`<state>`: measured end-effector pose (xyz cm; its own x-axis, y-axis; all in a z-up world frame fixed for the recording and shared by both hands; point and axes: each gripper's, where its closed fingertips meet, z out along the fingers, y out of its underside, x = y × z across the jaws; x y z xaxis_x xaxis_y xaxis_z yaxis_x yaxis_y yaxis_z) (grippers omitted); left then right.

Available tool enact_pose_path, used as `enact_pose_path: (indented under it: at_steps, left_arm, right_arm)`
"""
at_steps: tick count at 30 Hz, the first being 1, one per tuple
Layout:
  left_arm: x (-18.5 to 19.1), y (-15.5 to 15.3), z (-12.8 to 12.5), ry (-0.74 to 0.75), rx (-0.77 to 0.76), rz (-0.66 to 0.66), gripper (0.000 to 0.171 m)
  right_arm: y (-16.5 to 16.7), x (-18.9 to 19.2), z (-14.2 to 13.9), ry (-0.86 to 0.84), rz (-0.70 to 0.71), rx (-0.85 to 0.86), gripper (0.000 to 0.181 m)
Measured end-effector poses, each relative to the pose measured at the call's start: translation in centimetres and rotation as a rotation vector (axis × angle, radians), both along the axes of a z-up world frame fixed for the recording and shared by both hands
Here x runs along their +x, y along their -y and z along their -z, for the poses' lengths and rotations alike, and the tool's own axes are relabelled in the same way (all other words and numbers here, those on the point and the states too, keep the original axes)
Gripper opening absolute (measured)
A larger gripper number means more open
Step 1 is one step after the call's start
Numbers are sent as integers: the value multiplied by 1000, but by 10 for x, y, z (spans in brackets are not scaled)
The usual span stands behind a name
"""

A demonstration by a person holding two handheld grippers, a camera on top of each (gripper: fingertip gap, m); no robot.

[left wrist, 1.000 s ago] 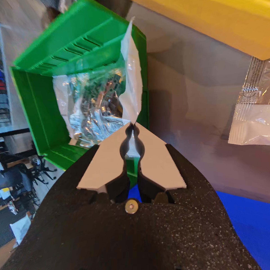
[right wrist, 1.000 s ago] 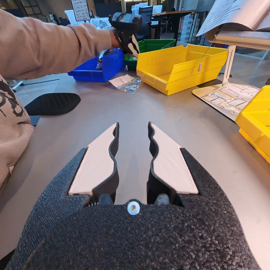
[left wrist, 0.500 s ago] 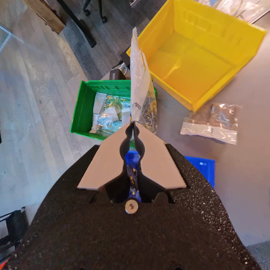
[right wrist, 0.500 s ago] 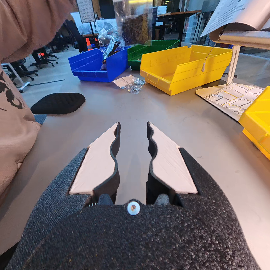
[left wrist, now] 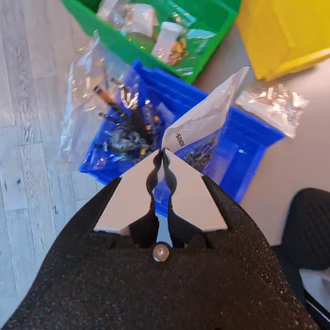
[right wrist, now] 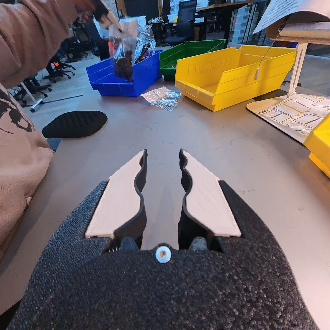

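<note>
While our left gripper hangs above the bins, its tips are pinched together on the corner of a clear plastic bag with a white header strip and small dark hardware in its lower part; the bag hangs over the blue bin. We note a short printed code on the white strip and leave it unread. Blue bin: further clear bags of dark and metallic parts, some spilling over its wall. Green bin: just beyond the blue one, holding more clear bags with white strips. Yellow bin: beside the green one; we cannot tell its contents from the left wrist view. Loose clear bag: flat on the grey table, between the blue and yellow bins, printed with marks too small to read. Our right gripper: fingers apart, holding nothing, low over bare table, well apart from the bins. Right wrist view also lists a black textured pad at the table's left edge, a beige sleeve, a second yellow bin at right, and a white stand with a printed diagram sheet on its base.
</note>
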<state>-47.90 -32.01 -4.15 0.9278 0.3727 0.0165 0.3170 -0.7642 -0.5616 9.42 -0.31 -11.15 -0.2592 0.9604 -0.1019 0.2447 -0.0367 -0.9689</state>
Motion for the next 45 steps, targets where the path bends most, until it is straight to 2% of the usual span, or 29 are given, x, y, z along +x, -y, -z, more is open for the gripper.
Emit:
enact_pose_path:
  at_steps: [3, 4, 6, 8, 10, 12, 15, 17, 20, 23, 25, 31, 36, 39, 43, 45]
  left_arm:
    - [-50, 12, 23, -42, 104, -150, 0]
    - [-59, 15, 24, -60, 127, -184, 8]
    - [-63, 10, 13, -143, 185, -191, 19]
    - [-59, -2, -11, -308, 211, -166, 30]
    - [-44, -25, -36, -454, 221, -105, 32]
    - [-22, -61, -50, -546, 210, 1, 32]
    - [4, -117, -43, -603, 97, 163, 34]
    - [11, -151, -14, -552, -40, 259, 37]
    - [-3, -185, 39, -510, -293, 392, 36]
    - [-23, -190, 88, -410, -549, 488, 35]
    - [-26, -185, 106, -307, -654, 523, 36]
    - [-10, -182, 120, -55, -691, 586, 32]
    - [-8, -182, 121, 76, -631, 573, 32]
    - [6, -184, 122, 205, -567, 575, 38]
    - [8, -184, 132, 186, -574, 592, 36]
    - [7, -183, 135, 148, -590, 614, 20]
  right_arm:
    - [0, -2, 3, 13, 5, 1, 35]
    - [0, -3, 4, 19, 7, 3, 35]
    - [0, -4, 6, 29, 11, 6, 35]
    - [0, -5, 8, 33, 12, 4, 35]
    - [-2, -7, 10, 35, 11, -11, 35]
    - [-3, -9, 10, 35, 9, -24, 35]
    - [-2, -10, 12, 37, 7, -23, 35]
    - [-1, -9, 11, 34, 5, -12, 35]
    - [-2, -5, 6, 14, 15, 7, 35]
    - [-6, 1, -5, -23, 44, 24, 35]
    - [-10, 7, -10, -50, 72, 28, 35]
    - [-26, 20, -7, -68, 125, -11, 34]
    - [-25, 17, 1, -39, 111, -10, 34]
    - [-24, 17, 4, -24, 107, -3, 34]
    - [-25, 17, 2, -31, 114, -2, 34]
    - [-26, 18, 2, -32, 118, -2, 34]
